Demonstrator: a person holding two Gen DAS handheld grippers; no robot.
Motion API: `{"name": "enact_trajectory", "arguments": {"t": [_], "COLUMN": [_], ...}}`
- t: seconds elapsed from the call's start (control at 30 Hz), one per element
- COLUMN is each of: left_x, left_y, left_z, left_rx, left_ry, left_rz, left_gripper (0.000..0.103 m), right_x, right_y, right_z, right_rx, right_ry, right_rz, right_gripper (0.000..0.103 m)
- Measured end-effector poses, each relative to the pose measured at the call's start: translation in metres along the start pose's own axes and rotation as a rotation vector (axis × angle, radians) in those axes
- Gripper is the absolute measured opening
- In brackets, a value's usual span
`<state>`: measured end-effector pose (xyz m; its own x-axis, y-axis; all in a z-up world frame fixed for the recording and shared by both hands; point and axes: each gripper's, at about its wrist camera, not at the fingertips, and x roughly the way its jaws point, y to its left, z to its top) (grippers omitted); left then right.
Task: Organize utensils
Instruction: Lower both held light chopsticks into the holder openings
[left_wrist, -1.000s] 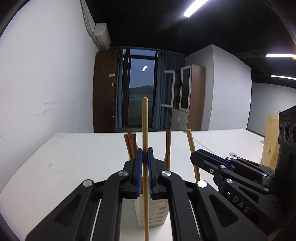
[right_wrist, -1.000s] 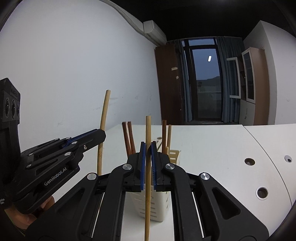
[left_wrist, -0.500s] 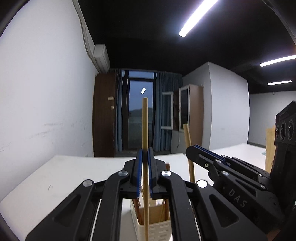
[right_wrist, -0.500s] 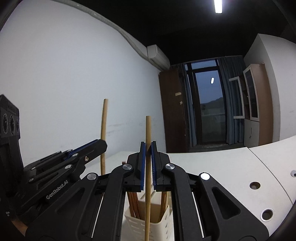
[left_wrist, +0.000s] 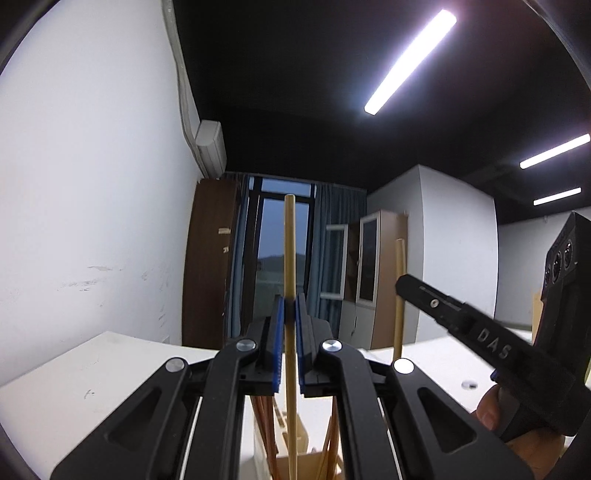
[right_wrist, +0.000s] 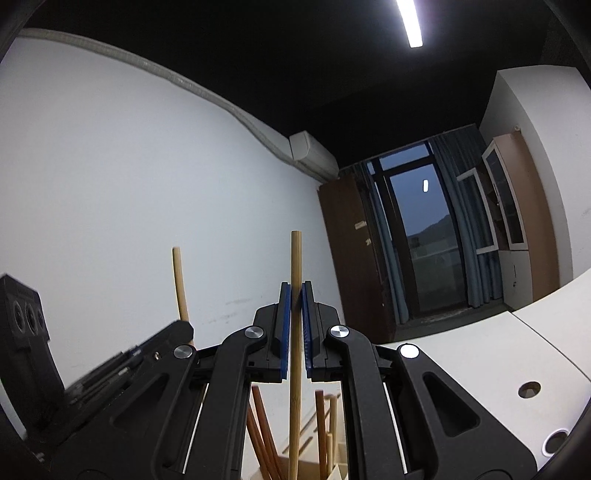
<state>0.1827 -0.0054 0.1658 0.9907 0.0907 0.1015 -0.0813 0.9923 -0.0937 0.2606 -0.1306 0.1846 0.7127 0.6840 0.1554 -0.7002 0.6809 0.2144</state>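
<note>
I have one pale chopstick (left_wrist: 290, 258) pinched upright in my left gripper (left_wrist: 290, 332), another (right_wrist: 295, 266) in my right gripper (right_wrist: 294, 325), both above the white holder (right_wrist: 314, 469); several chopsticks stand inside, these two remain.

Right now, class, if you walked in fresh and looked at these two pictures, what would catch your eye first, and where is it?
First, the pale wooden chopstick standing upright, clamped between the blue pads of the left gripper at centre. The right gripper holds a second light wooden chopstick the same way. Below both, the cream slotted utensil holder with reddish-brown chopsticks shows at the bottom edge.
</note>
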Motion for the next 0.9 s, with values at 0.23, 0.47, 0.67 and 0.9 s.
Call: {"name": "enact_trajectory", "arguments": {"t": [0.23,0.47,0.67,0.9], "left_x": [0.013,0.029,0.033,0.03], "left_y": [0.005,0.003,0.005,0.005], "left_z": [-0.009,-0.022,-0.031,-0.038], "left_rx": [-0.042,-0.012,-0.01,0.015], "left_ry": [-0.033,0.001,0.033,0.048], "left_rz": [0.001,0.023,0.019,0.013], "left_gripper": [0.006,0.006,0.006,0.006], "right_x": [0.005,0.023,0.017,0.014], "right_y": [0.001,-0.002,0.003,0.007], "right_z": [-0.009,-0.037,-0.046,-0.056], "right_rx": [-0.026,-0.056,-0.067,-0.083], "right_ry": [-0.068,0.0,0.041,0.091], "right_rz": [-0.003,-0.017,-0.016,-0.022], "right_gripper": [0.005,0.005,0.005,0.005]}}
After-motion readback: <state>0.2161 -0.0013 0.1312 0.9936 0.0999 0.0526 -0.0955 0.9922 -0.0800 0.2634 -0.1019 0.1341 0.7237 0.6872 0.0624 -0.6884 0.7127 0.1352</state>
